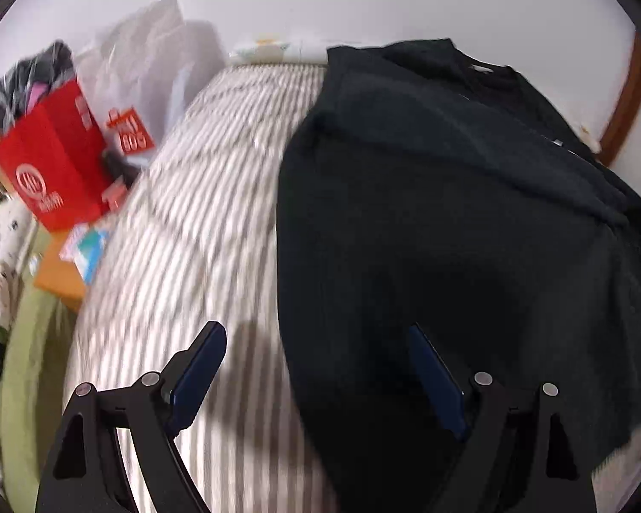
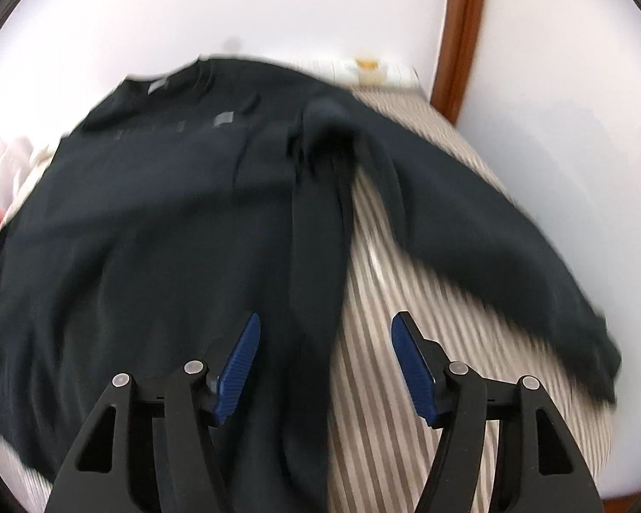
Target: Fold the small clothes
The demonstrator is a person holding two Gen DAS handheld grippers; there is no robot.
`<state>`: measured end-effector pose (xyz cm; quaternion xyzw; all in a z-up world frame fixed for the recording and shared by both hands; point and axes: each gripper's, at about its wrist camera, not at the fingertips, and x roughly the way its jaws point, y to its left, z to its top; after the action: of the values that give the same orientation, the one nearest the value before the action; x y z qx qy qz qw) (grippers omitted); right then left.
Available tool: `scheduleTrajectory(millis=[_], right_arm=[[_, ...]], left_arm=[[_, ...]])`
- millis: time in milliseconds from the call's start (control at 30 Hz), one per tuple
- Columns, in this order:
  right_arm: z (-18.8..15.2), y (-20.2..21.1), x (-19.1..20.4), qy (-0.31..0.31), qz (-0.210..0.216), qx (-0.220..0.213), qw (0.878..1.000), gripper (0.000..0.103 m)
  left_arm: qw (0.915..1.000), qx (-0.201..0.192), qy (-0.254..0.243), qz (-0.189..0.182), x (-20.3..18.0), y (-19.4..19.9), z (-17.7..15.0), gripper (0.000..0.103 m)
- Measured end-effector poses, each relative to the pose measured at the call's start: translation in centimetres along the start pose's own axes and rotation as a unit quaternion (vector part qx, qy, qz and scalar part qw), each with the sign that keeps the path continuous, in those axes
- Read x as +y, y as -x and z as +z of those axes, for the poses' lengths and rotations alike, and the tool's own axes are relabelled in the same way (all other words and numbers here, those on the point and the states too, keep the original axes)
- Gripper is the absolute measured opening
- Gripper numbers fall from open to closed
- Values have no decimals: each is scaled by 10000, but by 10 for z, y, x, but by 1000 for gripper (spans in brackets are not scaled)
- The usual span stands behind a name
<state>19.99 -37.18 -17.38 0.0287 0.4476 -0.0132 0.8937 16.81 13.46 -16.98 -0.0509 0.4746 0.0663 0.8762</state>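
A black long-sleeved top [image 1: 448, 213] lies spread on a striped bed cover [image 1: 201, 222], collar toward the far wall. My left gripper [image 1: 316, 342] is open and empty, straddling the garment's left edge near the hem. In the right wrist view the same top [image 2: 149, 235] fills the left and middle, with one sleeve [image 2: 491, 235] stretched out to the right over the striped cover [image 2: 384, 320]. My right gripper [image 2: 324, 333] is open and empty above the garment's right side edge. Both views are motion-blurred.
Left of the bed stand a red paper bag [image 1: 55, 162], white plastic bags [image 1: 149, 60] and an orange stool [image 1: 60, 273] with small packets. A green cloth [image 1: 25, 376] hangs low left. A brown door frame [image 2: 457, 34] rises at the wall.
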Motion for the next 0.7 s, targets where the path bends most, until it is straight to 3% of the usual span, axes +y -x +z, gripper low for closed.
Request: scheduleTrajectory(millis=[133, 233, 333, 400, 433, 467, 500, 567, 700], right_arm=[[-51, 13, -3, -34, 346, 105, 9993, 63], [-76, 21, -4, -145, 614, 76, 9980, 63], [-89, 26, -1, -315, 825, 40, 9961, 63], [-90, 26, 1, -380, 811, -6, 9960, 59], [-91, 27, 1, -399, 874, -19, 9954, 53], [-91, 28, 0, -422, 966, -46, 9944, 40], [-91, 31, -2, -436, 875, -128, 9951, 18], [-92, 38, -12, -454, 934, -267, 9942, 12], [-98, 54, -46, -906, 1408, -507, 9846, 11]], left_arm=[[9999, -11, -6, -170, 1, 21, -34, 84], [9987, 75, 11, -511, -2, 32, -55, 84], [9970, 51, 85, -767, -8, 38, -70, 83], [9979, -25, -35, -642, -18, 40, -76, 77], [9984, -65, -81, -564, -22, 40, -77, 63], [9986, -112, -82, -506, -23, 41, -78, 42], [9986, -155, -38, -505, -22, 42, -78, 32], [9979, -205, 112, -609, -14, 45, -77, 11], [9903, -69, 514, -1287, 15, 53, -80, 11]])
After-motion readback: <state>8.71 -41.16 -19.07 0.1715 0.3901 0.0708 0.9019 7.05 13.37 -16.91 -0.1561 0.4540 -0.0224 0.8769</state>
